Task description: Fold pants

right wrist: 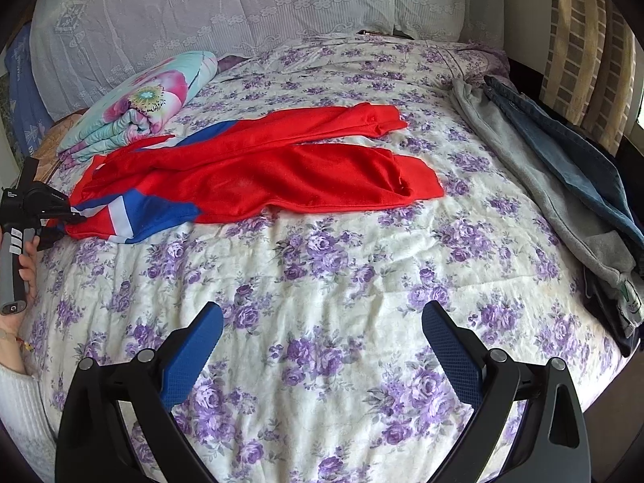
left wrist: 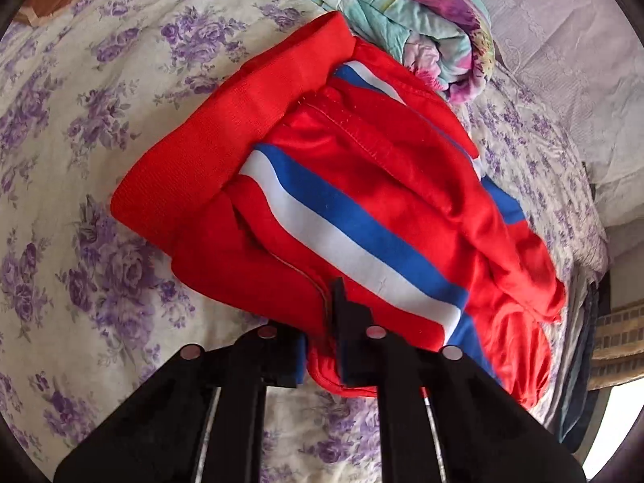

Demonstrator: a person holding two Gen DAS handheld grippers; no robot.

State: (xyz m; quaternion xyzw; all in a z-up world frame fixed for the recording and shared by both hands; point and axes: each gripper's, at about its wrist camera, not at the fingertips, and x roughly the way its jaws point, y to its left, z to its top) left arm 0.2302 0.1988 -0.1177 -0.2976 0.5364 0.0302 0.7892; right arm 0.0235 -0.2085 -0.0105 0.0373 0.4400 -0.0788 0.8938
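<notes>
the bed (right wrist: pixel 322 265) fills most of both views, covered in a cream quilted spread with purple rose print, kinda crinkly and soft looking. a pale lace-patterned cloth (right wrist: pixel 209 12) drapes along the back of it.

the red pants (right wrist: pixel 257 169) lie across the left-middle of the bed, legs stretched out toward the right and lying flat, waist end bunched up at the left. smooth slightly shiny fabric with a blue and white stripe down the side, plus a ribbed band (left wrist: pixel 225 133) that shows up close in the left wrist view.

along the right edge there's a grey sweatshirt-type garment (right wrist: pixel 535 185) and dark denim (right wrist: pixel 563 149) lying touching each other, partly cut off by the lens rim. behind the pants sits a folded teal quilt (right wrist: pixel 137 116) with big pink flowers, puffy.

left tool (left wrist: pixel 322 346) is clamped down on the bunched waist end of the pants, fabric pinched between its pads. the pads themselves are mostly buried in cloth.

right tool (right wrist: pixel 322 366) hangs over bare bedspread with its blue textured pads spread wide, nothing in it, well apart from the pants.
</notes>
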